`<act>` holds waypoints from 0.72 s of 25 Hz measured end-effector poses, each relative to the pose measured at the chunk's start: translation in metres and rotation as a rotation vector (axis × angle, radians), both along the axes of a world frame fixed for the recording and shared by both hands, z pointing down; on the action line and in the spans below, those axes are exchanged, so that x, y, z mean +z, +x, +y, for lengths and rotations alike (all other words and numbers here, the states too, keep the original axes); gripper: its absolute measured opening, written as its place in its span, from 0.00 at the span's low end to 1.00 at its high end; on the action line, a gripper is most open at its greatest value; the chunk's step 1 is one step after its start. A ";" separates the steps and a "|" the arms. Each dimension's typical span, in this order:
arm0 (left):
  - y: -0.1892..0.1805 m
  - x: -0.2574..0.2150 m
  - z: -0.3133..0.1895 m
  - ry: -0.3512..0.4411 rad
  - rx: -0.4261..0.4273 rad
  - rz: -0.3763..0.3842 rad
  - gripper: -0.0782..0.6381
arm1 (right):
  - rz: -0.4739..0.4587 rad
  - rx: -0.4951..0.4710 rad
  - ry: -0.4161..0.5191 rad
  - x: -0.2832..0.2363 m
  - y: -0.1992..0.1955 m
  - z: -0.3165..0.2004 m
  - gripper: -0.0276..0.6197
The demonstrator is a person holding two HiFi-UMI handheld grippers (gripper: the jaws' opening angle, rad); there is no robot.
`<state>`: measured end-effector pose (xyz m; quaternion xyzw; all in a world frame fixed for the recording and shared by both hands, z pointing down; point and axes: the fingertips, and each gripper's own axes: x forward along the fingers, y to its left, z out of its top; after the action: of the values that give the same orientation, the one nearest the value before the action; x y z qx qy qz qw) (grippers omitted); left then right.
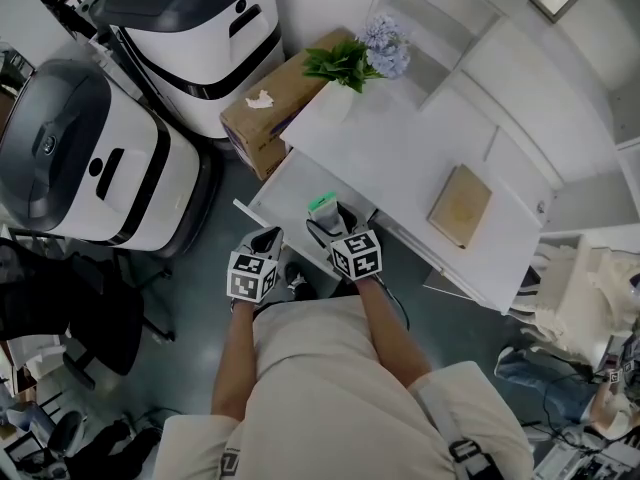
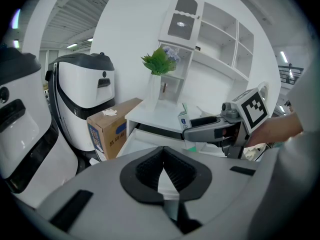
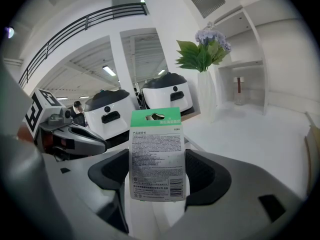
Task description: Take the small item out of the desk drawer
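Note:
A white desk (image 1: 400, 158) has its drawer (image 1: 285, 193) pulled out toward me. My right gripper (image 1: 330, 230) hovers over the drawer's near end, shut on a small flat packet (image 3: 157, 154) with a green header and printed back. The packet (image 1: 322, 204) stands upright between the jaws. My left gripper (image 1: 266, 243) sits just left of it, in front of the drawer. Its pads (image 2: 150, 171) meet at the tips with nothing between them. From the left gripper view, the right gripper (image 2: 220, 126) shows with the packet (image 2: 183, 119) over the drawer (image 2: 145, 139).
A cardboard box (image 1: 270, 108) stands on the floor left of the desk. Two large white machines (image 1: 90, 158) (image 1: 200, 28) stand beyond it. On the desk are a vase of flowers (image 1: 350, 68) and a brown pad (image 1: 460, 205). White shelves (image 1: 520, 58) rise behind.

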<state>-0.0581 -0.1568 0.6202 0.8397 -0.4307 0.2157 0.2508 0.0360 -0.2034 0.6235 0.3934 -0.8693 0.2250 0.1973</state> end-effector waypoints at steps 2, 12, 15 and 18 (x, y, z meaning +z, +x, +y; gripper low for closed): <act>0.000 0.000 0.000 0.001 0.002 0.000 0.13 | 0.000 0.003 0.001 0.000 0.000 0.001 0.61; 0.000 -0.001 0.001 0.004 0.006 0.003 0.13 | 0.003 0.001 0.006 -0.001 -0.001 0.002 0.61; 0.000 -0.001 0.002 0.006 0.006 0.004 0.13 | 0.005 -0.001 0.005 -0.001 -0.001 0.003 0.61; 0.000 -0.001 0.003 0.004 0.009 0.006 0.13 | 0.008 -0.004 0.005 0.000 -0.002 0.004 0.61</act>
<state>-0.0582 -0.1537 0.6188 0.8429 -0.4263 0.2133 0.2496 0.0337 -0.1993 0.6231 0.3930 -0.8698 0.2208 0.2004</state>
